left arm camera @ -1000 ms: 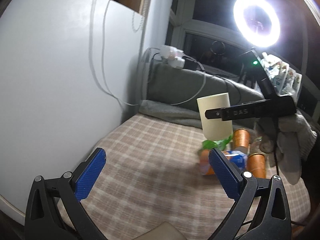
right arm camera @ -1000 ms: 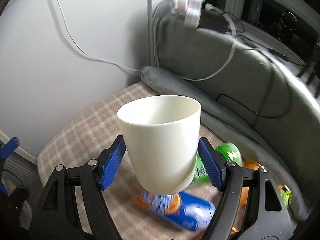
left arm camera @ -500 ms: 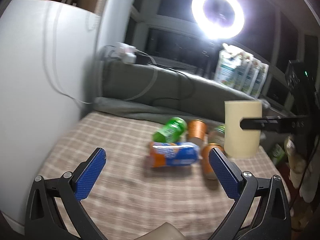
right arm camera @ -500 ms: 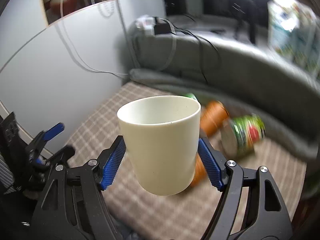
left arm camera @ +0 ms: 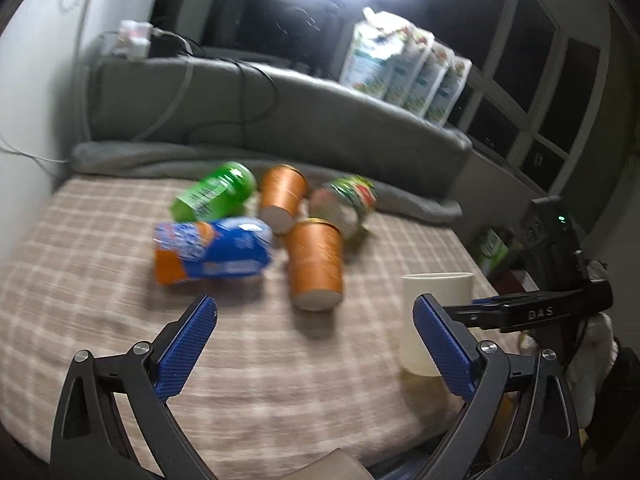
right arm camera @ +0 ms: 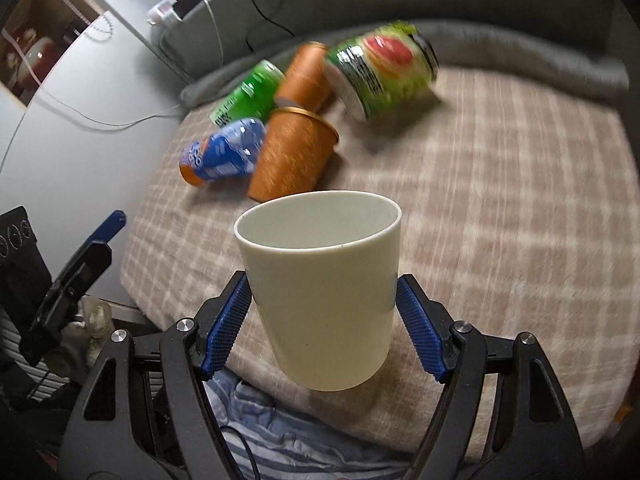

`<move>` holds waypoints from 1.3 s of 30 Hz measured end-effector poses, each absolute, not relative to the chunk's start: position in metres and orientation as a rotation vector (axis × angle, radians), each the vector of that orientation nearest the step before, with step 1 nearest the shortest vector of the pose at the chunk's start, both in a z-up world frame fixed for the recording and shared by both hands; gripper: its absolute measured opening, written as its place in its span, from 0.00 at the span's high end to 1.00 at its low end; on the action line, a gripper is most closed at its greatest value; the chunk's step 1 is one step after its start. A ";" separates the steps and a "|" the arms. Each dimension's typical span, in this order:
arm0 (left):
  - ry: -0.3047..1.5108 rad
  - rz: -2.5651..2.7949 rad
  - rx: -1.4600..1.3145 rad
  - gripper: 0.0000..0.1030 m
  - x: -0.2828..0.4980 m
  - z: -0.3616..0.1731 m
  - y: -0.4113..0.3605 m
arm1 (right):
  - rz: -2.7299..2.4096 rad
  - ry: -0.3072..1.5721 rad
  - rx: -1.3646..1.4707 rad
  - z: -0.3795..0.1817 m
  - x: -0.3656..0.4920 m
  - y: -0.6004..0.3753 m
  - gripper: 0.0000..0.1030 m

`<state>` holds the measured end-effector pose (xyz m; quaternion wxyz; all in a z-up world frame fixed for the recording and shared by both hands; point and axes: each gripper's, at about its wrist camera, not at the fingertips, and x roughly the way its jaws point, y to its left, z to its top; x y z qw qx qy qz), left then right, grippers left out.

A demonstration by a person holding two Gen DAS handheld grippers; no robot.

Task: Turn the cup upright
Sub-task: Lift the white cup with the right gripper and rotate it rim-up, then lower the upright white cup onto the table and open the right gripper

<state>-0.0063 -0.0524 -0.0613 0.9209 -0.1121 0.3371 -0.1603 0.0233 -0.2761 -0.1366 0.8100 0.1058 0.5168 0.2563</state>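
Cup [right arm camera: 326, 300] upright, clamped in right claw [right arm camera: 324, 330] near blanket [right arm camera: 500, 200] edge; left claw [left arm camera: 316, 350] apart.

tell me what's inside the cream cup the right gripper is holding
Nothing shows inside the cream plastic cup: the right wrist view sees only bare inner wall below the rim. The cup's near wall hides its bottom. The right gripper clamps it upright with blue fingers.
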 end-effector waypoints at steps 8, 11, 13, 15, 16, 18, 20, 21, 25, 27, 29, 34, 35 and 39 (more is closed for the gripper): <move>0.808 -0.424 -0.275 0.06 0.010 -0.076 -0.076 | 0.574 1.175 0.333 -0.159 0.043 -0.288 0.25; 0.840 -0.449 -0.293 0.06 0.018 -0.079 -0.082 | 0.576 1.182 0.344 -0.164 0.048 -0.287 0.25; 0.857 -0.457 -0.301 0.08 0.023 -0.081 -0.086 | 0.584 1.174 0.341 -0.165 0.050 -0.285 0.25; 0.883 -0.479 -0.316 0.10 0.029 -0.084 -0.091 | 0.595 1.164 0.343 -0.162 0.052 -0.285 0.22; 0.893 -0.489 -0.323 0.10 0.031 -0.085 -0.093 | 0.599 1.155 0.345 -0.161 0.051 -0.286 0.20; 0.921 -0.506 -0.335 0.10 0.037 -0.090 -0.099 | 0.599 1.128 0.350 -0.156 0.050 -0.290 0.16; 0.947 -0.521 -0.353 0.11 0.041 -0.094 -0.103 | 0.592 1.107 0.358 -0.149 0.049 -0.295 0.16; 0.967 -0.530 -0.369 0.11 0.045 -0.097 -0.105 | 0.584 1.090 0.363 -0.145 0.047 -0.299 0.16; 1.015 -0.538 -0.397 0.11 0.058 -0.102 -0.112 | 0.544 1.030 0.389 -0.137 0.034 -0.320 0.16; 1.037 -0.536 -0.411 0.11 0.064 -0.105 -0.113 | 0.528 1.015 0.403 -0.138 0.028 -0.330 0.16; 1.055 -0.530 -0.419 0.12 0.071 -0.109 -0.114 | 0.500 1.001 0.399 -0.139 0.020 -0.338 0.16; 1.117 -0.529 -0.450 0.21 0.088 -0.120 -0.120 | 0.462 0.990 0.413 -0.146 0.011 -0.358 0.16; 1.126 -0.530 -0.451 0.21 0.090 -0.122 -0.121 | 0.454 0.989 0.415 -0.146 0.011 -0.359 0.16; 1.157 -0.537 -0.442 0.23 0.093 -0.126 -0.129 | 0.428 0.987 0.426 -0.150 0.010 -0.369 0.16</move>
